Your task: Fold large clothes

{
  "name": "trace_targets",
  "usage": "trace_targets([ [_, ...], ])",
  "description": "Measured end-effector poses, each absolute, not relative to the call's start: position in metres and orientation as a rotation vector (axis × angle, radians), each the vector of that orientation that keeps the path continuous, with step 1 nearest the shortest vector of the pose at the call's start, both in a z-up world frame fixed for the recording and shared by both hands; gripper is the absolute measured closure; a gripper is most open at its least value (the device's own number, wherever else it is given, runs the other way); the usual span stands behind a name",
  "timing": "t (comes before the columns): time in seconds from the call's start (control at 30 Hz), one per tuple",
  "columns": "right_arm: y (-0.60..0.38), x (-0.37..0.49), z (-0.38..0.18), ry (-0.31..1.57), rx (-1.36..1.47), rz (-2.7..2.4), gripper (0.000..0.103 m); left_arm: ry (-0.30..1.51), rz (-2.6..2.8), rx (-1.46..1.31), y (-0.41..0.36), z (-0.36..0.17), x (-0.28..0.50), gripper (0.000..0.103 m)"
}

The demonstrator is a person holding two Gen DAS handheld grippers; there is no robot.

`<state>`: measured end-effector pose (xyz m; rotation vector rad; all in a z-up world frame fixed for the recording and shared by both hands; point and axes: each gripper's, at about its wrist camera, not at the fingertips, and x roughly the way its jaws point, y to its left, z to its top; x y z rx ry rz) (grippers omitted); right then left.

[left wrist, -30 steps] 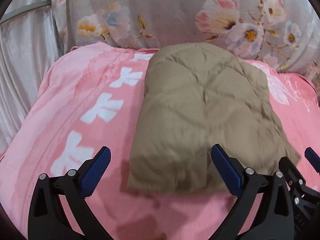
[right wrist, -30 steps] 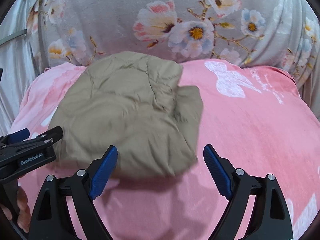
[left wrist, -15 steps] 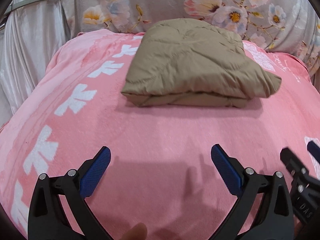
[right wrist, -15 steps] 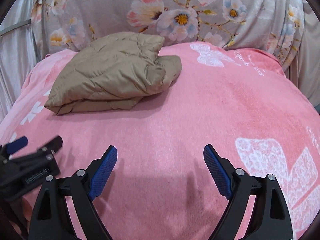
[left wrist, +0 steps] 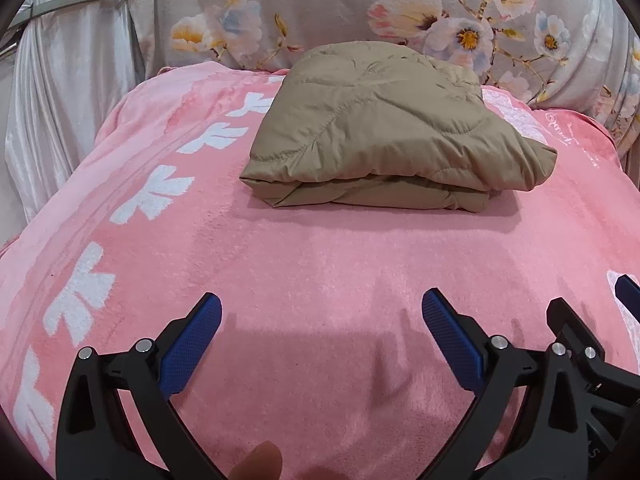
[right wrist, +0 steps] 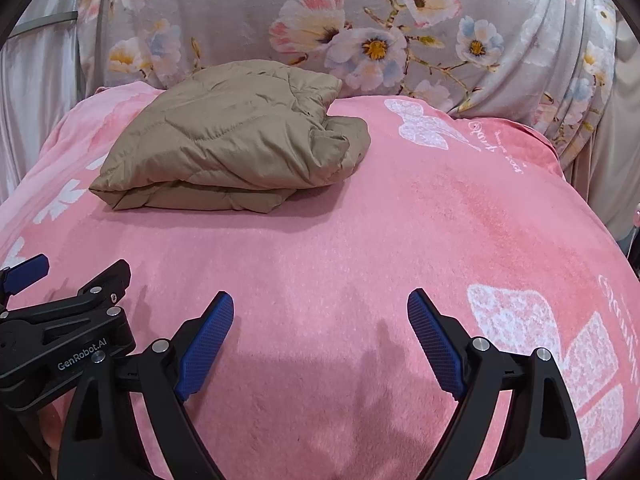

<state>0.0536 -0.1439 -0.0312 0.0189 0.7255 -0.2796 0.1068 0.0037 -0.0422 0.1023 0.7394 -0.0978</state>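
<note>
On the pink blanket [left wrist: 320, 264], a folded, puffy tan quilted jacket [left wrist: 384, 128].

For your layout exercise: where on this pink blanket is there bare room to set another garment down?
Bare pink blanket lies right of the folded tan jacket and between it and both open grippers. The far-left corner by the floral cloth is taken.

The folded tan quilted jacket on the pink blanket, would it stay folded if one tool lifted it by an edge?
Probably not: the jacket looks soft and puffy, its layers lying loose. It likely weighs little for its bulk. Its smooth shell may slip.
</note>
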Motion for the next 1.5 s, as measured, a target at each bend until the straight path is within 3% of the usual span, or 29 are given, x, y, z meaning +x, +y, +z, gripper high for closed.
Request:
trace_targets([
  [1.5, -0.1469, 0.0558, -0.0354, 0.741, 0.038, -0.274, 0.017, 0.737, -0.095, 0.146, -0.0019, -0.0432, 0.1081, 0.016],
])
